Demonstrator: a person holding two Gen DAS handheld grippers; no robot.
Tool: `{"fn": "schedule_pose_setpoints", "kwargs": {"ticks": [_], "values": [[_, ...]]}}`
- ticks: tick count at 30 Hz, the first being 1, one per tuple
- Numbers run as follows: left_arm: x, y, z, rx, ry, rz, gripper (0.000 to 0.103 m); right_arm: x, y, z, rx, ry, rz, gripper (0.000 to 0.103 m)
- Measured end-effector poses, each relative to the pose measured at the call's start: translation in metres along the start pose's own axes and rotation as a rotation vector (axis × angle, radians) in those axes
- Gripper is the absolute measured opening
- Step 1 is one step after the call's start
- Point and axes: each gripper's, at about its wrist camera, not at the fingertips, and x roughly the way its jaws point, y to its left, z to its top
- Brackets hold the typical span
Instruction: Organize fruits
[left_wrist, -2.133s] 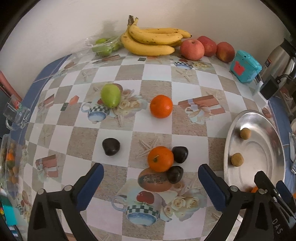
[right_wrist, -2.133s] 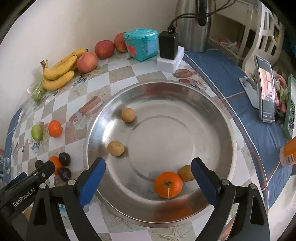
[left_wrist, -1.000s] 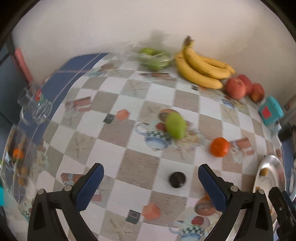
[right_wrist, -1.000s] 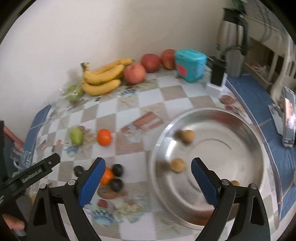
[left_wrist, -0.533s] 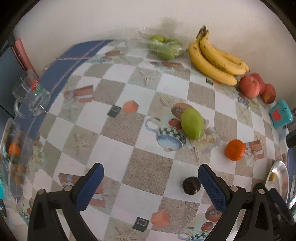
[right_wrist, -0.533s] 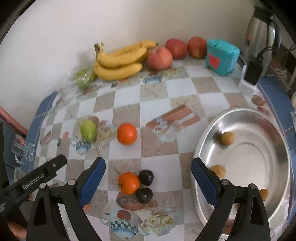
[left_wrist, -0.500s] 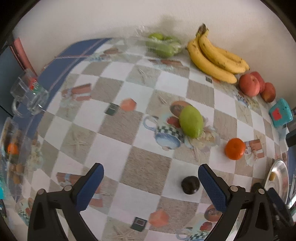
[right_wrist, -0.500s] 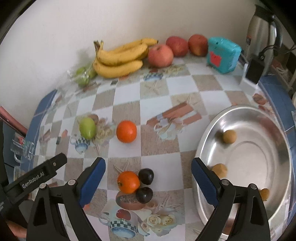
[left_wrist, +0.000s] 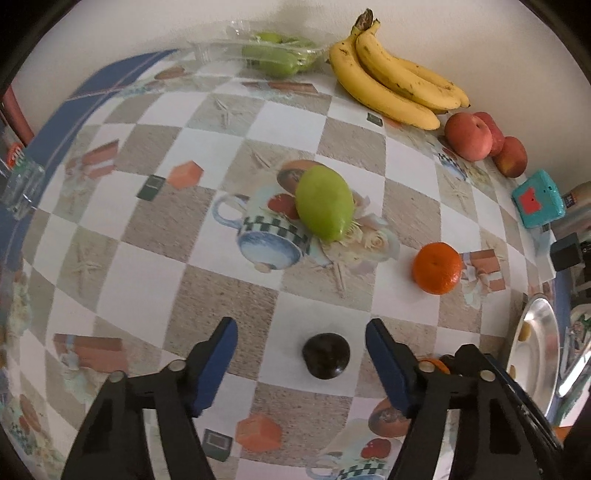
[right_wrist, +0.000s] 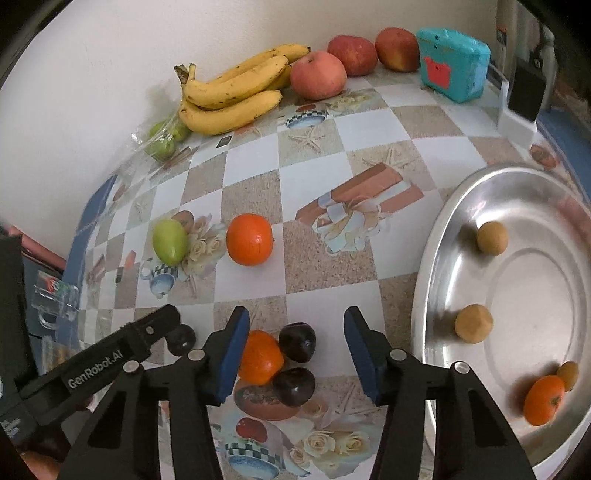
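Both claws are coming down on the loose fruit near the front of the checked tablecloth (right_wrist: 373, 122). The left gripper (left_wrist: 301, 349) has just been narrowing its jaws around a lone dark plum (left_wrist: 325, 355), which sits between the blue pads but nearer the right one; nothing is pinched yet, so the claw is still released. The right gripper (right_wrist: 295, 341) has also just been closing in, over a tight cluster: an orange (right_wrist: 260, 356) against its left pad and two dark plums (right_wrist: 297, 341) touching it. No clear grasp shows there either.

To do this well, I would centre the left claw on its plum before squeezing, and have the right pick one fruit only, since the neighbours are likely to roll.

The steel bowl (right_wrist: 436, 258) on the right already holds an orange and small brown fruits. Farther off lie a green mango (left_wrist: 324, 202), another orange (left_wrist: 437, 267), bananas (left_wrist: 391, 86), apples (right_wrist: 319, 75) and a teal box (right_wrist: 452, 68). The two grippers work close together and could collide.
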Motion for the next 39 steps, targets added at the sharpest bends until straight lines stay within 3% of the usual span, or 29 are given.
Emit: {"fn": "schedule_pose_setpoints", "kwargs": {"ticks": [8, 17, 24, 30, 39], "values": [[0.006, -0.007, -0.001, 0.008, 0.019, -0.030, 0.056, 0.006, -0.010, -0.002, 0.062, 0.020, 0.024, 0.040], [0.010, -0.008, -0.002, 0.012, 0.026, -0.028, 0.044, 0.008, -0.011, -0.003, 0.068, 0.029, 0.019, 0.039], [0.009, -0.008, -0.003, 0.009, 0.025, -0.034, 0.033, 0.010, -0.011, -0.004, 0.065, 0.029, 0.026, 0.030], [0.008, -0.009, -0.002, 0.009, 0.021, -0.037, 0.030, 0.009, -0.011, -0.004, 0.076, 0.032, 0.047, 0.023], [0.007, -0.009, -0.004, 0.002, 0.016, -0.043, 0.029, 0.006, -0.013, -0.004, 0.089, 0.032, 0.062, 0.022]]}}
